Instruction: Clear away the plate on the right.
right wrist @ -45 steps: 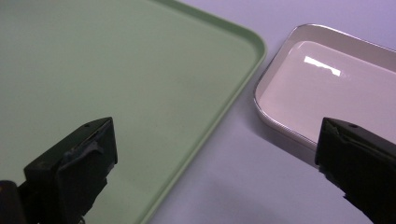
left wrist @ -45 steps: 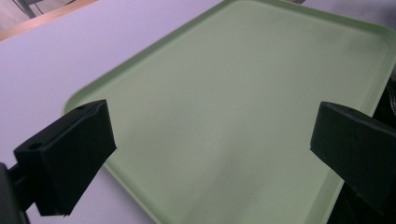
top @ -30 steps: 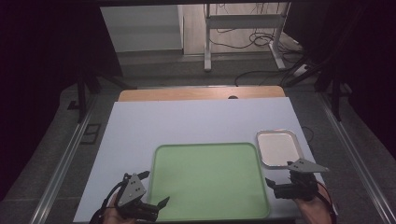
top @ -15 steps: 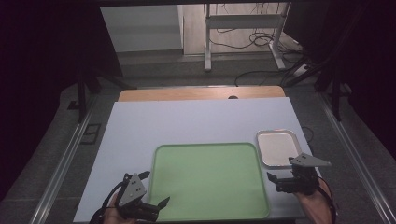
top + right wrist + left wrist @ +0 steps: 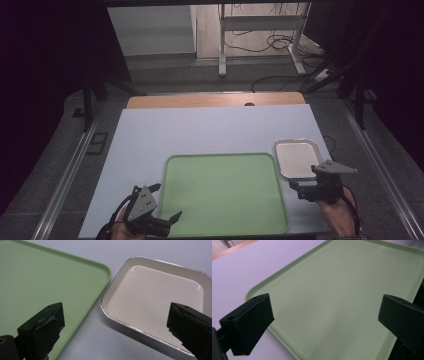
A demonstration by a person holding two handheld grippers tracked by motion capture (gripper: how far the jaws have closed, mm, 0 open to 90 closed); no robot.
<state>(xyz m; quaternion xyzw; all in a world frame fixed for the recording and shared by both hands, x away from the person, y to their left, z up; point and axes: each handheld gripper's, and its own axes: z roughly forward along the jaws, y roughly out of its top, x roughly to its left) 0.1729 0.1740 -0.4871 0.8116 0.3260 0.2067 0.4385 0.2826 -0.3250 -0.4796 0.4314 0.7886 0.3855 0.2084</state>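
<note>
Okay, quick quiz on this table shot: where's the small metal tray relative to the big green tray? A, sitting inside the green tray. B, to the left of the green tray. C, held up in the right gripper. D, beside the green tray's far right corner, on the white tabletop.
D: the small metal tray rests on the white tabletop beside the green tray, just ahead of the open right gripper.

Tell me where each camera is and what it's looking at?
High view: above the person's side, facing forward and down on the table; forearms, left gripper and right gripper enter from below.
Left gripper view: rides the left gripper, looking between its open black jaws at the green tray.
Right gripper view: rides the right gripper, jaws open, facing the metal tray.
Shared: the green tray appears in all three.
</note>
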